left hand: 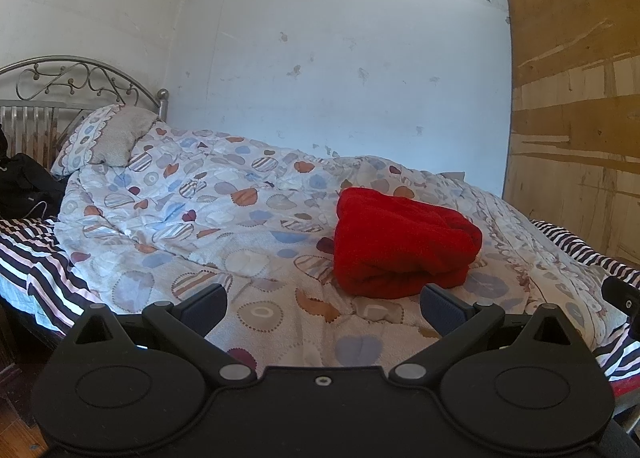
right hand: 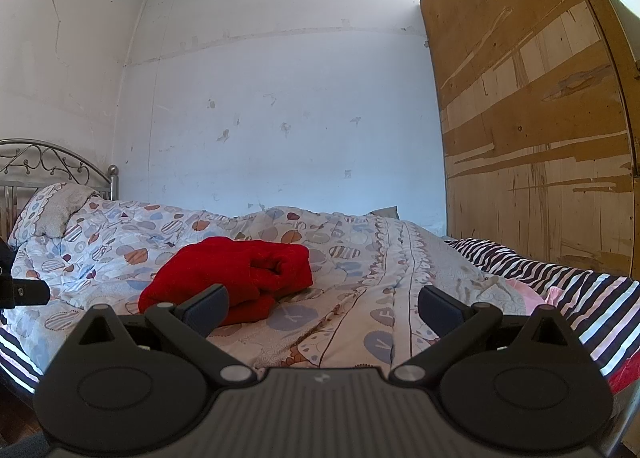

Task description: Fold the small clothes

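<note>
Fleece, likely: red garment [left hand: 404,244] looks soft, bulky, light. Left gripper [left hand: 323,304] and right gripper [right hand: 323,304] spread, empty. Pinch its near folded edge.

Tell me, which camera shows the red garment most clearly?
The left wrist view: the red garment lies whole, unblocked, beyond open jaws. In the right wrist view, one finger of the right gripper covers its near edge.

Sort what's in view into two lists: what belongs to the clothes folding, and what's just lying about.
Belongs to the job:
- folded red fleecy garment on the quilt
- left tool, open and empty
- right tool, open and empty

Just lying about:
- white heart-patterned quilt
- matching patterned pillow
- black-and-white striped sheet
- black clothing heap
</note>
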`<control>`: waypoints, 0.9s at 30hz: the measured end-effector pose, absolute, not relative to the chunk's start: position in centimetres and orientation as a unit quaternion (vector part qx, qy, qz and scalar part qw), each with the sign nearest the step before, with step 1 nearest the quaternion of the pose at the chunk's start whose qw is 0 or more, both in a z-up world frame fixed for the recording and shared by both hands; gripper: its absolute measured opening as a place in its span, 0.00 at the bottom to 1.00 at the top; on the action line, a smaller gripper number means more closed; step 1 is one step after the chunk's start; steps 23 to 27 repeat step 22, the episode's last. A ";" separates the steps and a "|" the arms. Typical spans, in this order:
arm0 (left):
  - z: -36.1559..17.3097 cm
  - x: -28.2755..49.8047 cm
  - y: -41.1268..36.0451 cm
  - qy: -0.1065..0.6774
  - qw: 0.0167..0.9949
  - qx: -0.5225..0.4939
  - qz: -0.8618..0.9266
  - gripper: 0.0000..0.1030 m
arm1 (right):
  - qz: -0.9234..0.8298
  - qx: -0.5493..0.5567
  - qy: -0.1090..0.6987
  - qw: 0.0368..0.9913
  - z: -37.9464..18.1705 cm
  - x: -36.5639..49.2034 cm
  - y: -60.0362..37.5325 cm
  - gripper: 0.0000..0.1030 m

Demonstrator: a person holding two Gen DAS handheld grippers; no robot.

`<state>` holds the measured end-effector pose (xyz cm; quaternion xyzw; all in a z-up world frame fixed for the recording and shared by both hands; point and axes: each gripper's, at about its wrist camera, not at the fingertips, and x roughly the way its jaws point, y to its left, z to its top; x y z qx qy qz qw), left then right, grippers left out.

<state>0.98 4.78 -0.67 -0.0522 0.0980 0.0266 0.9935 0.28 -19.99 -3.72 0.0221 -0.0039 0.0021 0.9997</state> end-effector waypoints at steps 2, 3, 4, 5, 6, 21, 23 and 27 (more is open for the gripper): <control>-0.7 1.0 4.7 0.102 0.994 -0.048 0.018 0.99 | 0.002 0.022 -0.003 1.000 -3.8 0.3 -20.0 1.00; -0.8 1.0 4.7 0.106 0.993 -0.047 0.016 0.99 | 0.002 0.022 -0.004 1.000 -3.8 0.3 -20.0 1.00; -0.8 1.0 4.7 0.111 0.993 -0.046 0.017 0.99 | 0.002 0.022 -0.004 1.000 -3.8 0.3 -20.0 1.00; -0.9 1.2 4.6 0.117 0.992 -0.044 0.017 0.99 | 0.002 0.022 -0.003 1.000 -3.8 0.3 -20.0 1.00; -1.0 1.3 4.6 0.124 0.991 -0.043 0.016 0.99 | 0.002 0.022 -0.003 1.000 -3.8 0.3 -20.0 1.00; -1.5 1.7 5.2 0.150 0.987 -0.053 0.011 0.99 | 0.002 0.023 -0.001 1.000 -4.2 0.3 -20.0 1.00; -1.5 1.8 5.1 0.151 0.987 -0.053 0.011 0.99 | 0.002 0.023 -0.001 1.000 -4.3 0.2 -20.0 1.00; -1.5 1.8 5.1 0.151 0.987 -0.053 0.011 0.99 | 0.002 0.023 -0.001 1.000 -4.3 0.2 -20.0 1.00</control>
